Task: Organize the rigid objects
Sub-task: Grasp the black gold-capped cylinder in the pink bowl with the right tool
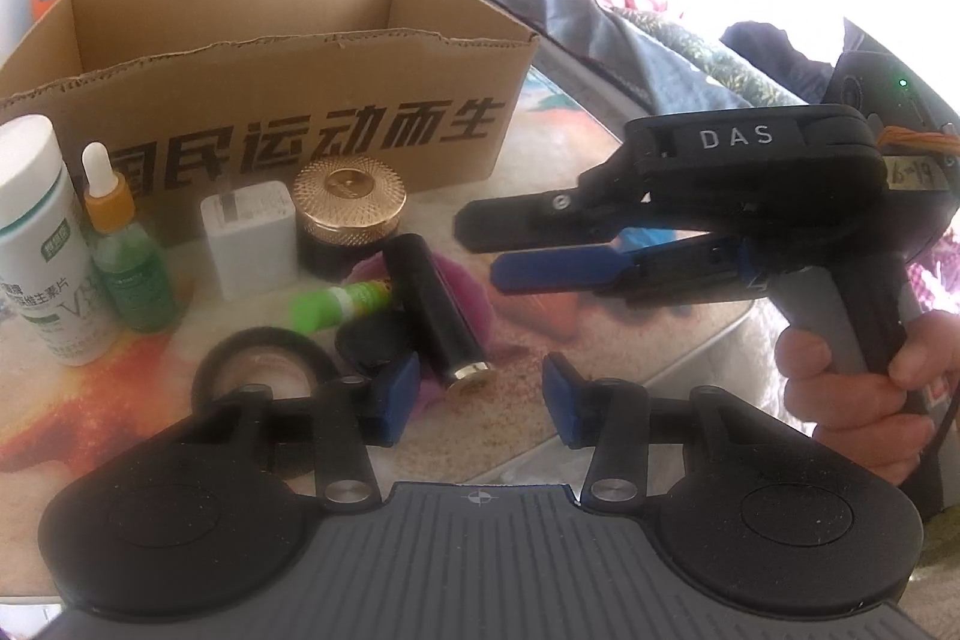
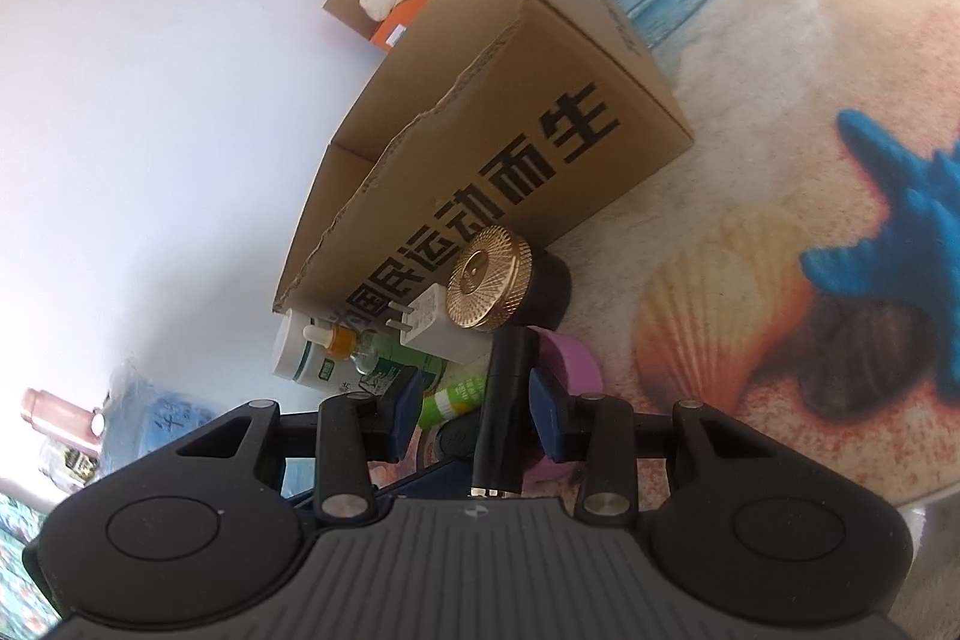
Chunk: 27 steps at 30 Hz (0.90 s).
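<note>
- White vitamin bottle [image 1: 45,244] and green dropper bottle [image 1: 129,268] stand upright at the far left of the tabletop [image 1: 540,418], close together. A sideways brush from either tool would likely tip the slim dropper bottle first. The vitamin bottle's label is cut off at the frame edge.
- Black tape roll [image 1: 261,358] lies flat just ahead of the left tool [image 1: 480,394], whose blue pads are apart and empty. Its near edge is hidden behind the tool's linkage.
- White charger plug [image 1: 249,235] and gold-lidded jar [image 1: 351,214] sit in front of the cardboard box [image 1: 270,100], the open box where these things presumably go. Whether anything already lies in it I cannot tell; only its inner walls show.
- Green glue stick [image 1: 336,307] lies partly under the black cylinder [image 1: 435,304], beside a small dark oval object [image 1: 372,340] too blurred to name.
- The black cylinder lies on a purple roll [image 2: 570,358], so it could roll or skid off if nudged, dragging the glue stick along.
- Right tool [image 1: 480,250] hovers beside that cluster with a gap between its fingers, holding nothing. In the right wrist view the cylinder appears between the pads, but whether they touch it is unclear. Closing off-centre could squirt the smooth cylinder out sideways.
</note>
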Motion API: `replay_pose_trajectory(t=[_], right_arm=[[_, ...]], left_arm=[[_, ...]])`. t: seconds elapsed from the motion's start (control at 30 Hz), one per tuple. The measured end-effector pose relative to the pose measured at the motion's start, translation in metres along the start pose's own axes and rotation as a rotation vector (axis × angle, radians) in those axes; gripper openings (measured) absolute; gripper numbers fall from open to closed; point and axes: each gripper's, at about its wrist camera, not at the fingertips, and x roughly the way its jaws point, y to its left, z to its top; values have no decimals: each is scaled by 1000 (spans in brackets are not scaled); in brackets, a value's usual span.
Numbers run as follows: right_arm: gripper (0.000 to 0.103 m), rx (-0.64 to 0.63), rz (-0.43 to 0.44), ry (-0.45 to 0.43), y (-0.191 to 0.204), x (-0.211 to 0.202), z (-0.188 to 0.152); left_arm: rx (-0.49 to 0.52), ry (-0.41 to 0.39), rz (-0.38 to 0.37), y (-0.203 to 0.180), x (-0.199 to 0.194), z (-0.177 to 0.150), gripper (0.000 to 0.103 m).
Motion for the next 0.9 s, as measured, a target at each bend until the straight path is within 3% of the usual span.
replay_pose_trajectory(t=[0.13,0.27,0.47,0.6,0.9], right_arm=[[42,-31,-45,43,8,9,-2],[42,-44,-81,81,10,17,-3],[37,-49,-120,124,11,28,-4],[26,-7,-104,132,4,31,-6],[24,-11,-70,77,8,20,-15]], left_arm=[[-28,5,-3,3,3,1,41],[-83,33,-9,9,10,5,29],[-109,30,-22,13,12,7,28],[-113,36,-2,14,15,7,27],[-86,-2,12,10,8,4,21]])
